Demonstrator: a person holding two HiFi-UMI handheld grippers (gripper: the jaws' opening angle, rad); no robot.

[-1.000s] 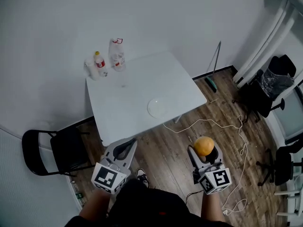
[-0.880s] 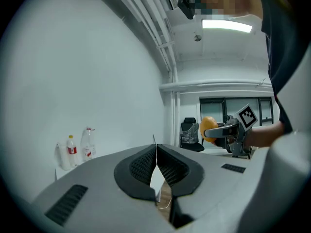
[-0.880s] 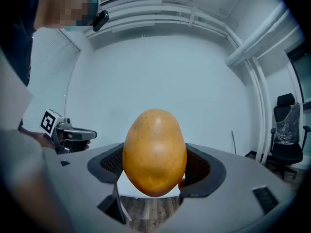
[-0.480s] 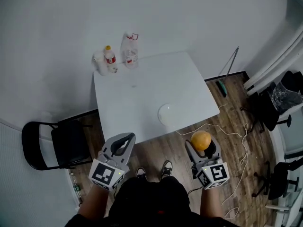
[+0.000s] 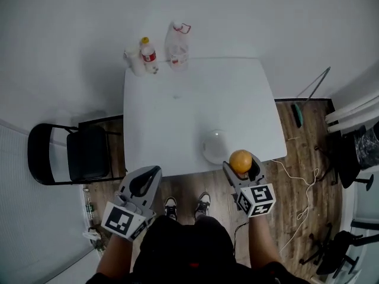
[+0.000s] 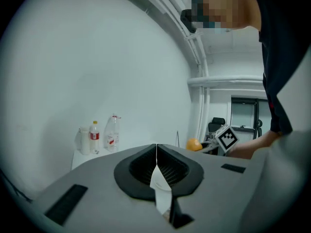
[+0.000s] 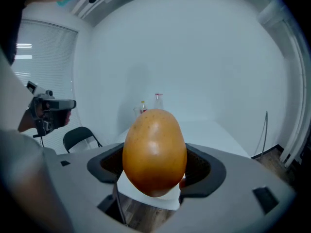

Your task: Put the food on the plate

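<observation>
An orange fruit [image 5: 241,161] [image 7: 154,152] is clamped in my right gripper [image 5: 241,168], held just off the white table's near edge. A white plate [image 5: 215,146] lies on the table [image 5: 177,123] close to that edge, just left of and beyond the fruit. My left gripper [image 5: 144,183] hangs over the floor in front of the table, its jaws pressed together with nothing between them [image 6: 156,163]. From the left gripper view the orange [image 6: 194,144] shows at the right.
Three bottles [image 5: 155,52] stand at the table's far left corner, against the white wall. A black folding chair [image 5: 71,158] is left of the table. Cables [image 5: 299,194] and black office chairs [image 5: 355,158] sit on the wood floor to the right.
The table has come nearer and squared up in the head view. My right gripper with the orange has moved from over the floor up to the table's near edge, beside the plate.
</observation>
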